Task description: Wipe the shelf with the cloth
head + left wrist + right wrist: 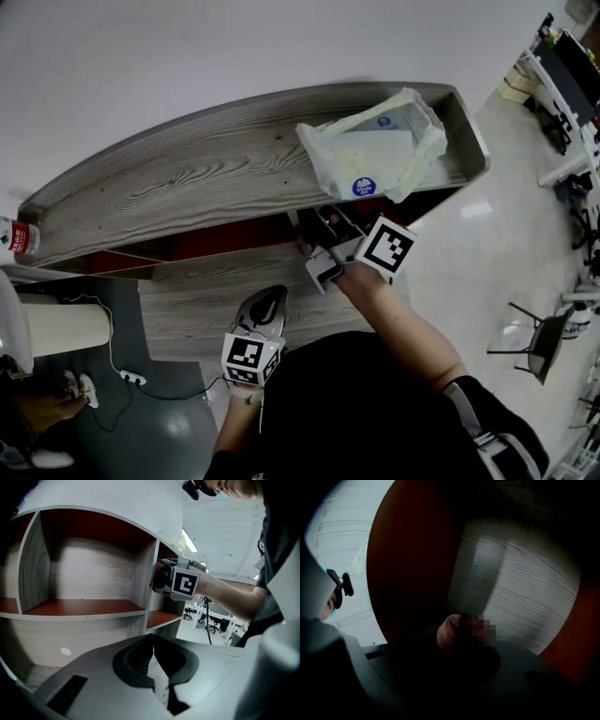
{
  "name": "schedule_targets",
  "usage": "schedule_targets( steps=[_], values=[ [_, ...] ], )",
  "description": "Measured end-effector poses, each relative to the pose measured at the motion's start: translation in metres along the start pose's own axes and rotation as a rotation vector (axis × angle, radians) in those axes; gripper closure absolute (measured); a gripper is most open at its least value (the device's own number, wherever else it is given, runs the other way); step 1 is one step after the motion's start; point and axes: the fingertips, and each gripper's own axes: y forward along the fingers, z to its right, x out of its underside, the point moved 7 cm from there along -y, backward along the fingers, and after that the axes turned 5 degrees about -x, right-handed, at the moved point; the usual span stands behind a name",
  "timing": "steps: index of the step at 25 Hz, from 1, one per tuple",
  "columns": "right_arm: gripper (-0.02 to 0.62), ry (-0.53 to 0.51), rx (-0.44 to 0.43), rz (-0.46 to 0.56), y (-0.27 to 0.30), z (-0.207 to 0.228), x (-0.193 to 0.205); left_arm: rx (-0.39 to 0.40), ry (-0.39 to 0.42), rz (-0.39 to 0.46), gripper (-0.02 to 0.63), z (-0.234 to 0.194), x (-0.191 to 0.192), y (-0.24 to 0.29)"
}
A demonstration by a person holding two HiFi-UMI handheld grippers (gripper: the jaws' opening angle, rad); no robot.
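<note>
The shelf (206,173) is a grey wood unit with red-brown boards inside. My right gripper (319,236) reaches into the upper right compartment just under the top board. In the right gripper view it is dark in there. The right gripper (457,631) is shut on a bunched pinkish cloth (447,635), facing the grey back wall (520,592). My left gripper (265,309) hangs lower, in front of the shelf, apart from it. In the left gripper view its jaws (153,645) are shut with nothing between them, and the right gripper's marker cube (183,584) shows beside the divider.
A pale plastic bag (375,150) lies on the shelf's top at the right end. A bottle (17,236) stands at the left end. A white cylinder (61,328) and cables (131,378) are on the floor to the left. A chair (539,342) stands at the right.
</note>
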Motion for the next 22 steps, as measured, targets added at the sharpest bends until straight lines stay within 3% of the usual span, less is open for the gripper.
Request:
schedule_targets(
  steps=[11, 22],
  values=[
    [0.529, 0.078, 0.283, -0.093, -0.026, 0.076, 0.037, -0.001, 0.002, -0.011, 0.594, -0.001, 0.001, 0.002],
    [0.529, 0.104, 0.411, -0.193, -0.057, 0.086, 0.065, 0.011, 0.003, -0.010, 0.594, 0.002, 0.003, 0.004]
  ],
)
